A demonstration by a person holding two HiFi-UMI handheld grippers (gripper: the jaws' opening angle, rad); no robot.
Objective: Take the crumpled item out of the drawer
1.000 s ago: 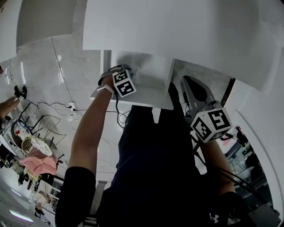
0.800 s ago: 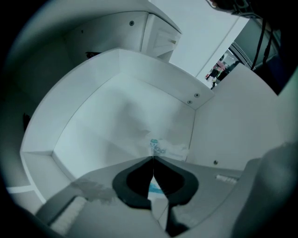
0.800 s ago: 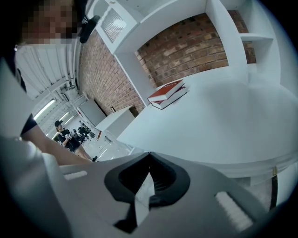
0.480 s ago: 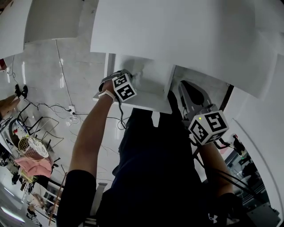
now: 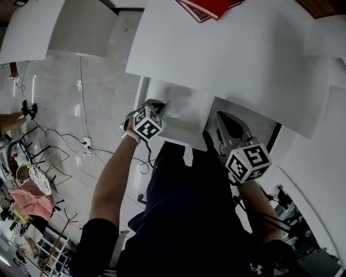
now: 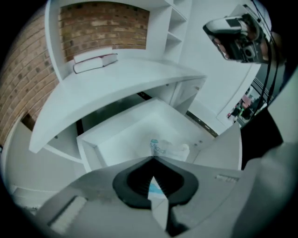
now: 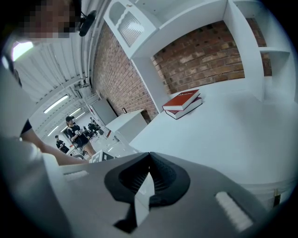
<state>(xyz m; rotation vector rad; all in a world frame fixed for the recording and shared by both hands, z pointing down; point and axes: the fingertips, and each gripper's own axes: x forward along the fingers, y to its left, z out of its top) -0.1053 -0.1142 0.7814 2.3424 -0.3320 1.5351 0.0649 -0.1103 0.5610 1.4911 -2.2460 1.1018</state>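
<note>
The white drawer (image 6: 116,135) stands pulled out from under the white desk. In it lies the crumpled item (image 6: 168,149), a pale wad with blue print, near the drawer's right side. My left gripper (image 6: 152,159) hovers just in front of and above that wad, jaws shut with nothing between them. In the head view the left gripper (image 5: 164,105) reaches over the drawer (image 5: 189,121) from its left side. My right gripper (image 5: 220,118) is held beside the drawer's right side, apart from it. In its own view the right gripper (image 7: 149,154) is shut and empty, pointing across the desk top.
A red book (image 7: 183,102) lies on the desk top (image 7: 223,135), also seen as a red book (image 5: 208,6) at the head view's top edge. A pale book (image 6: 95,62) lies on the desk before a brick wall. Cables and a fan (image 5: 32,180) sit on the floor at left.
The head view has tilted, bringing the red book into sight. The left gripper stays over the drawer and the right gripper stays beside it.
</note>
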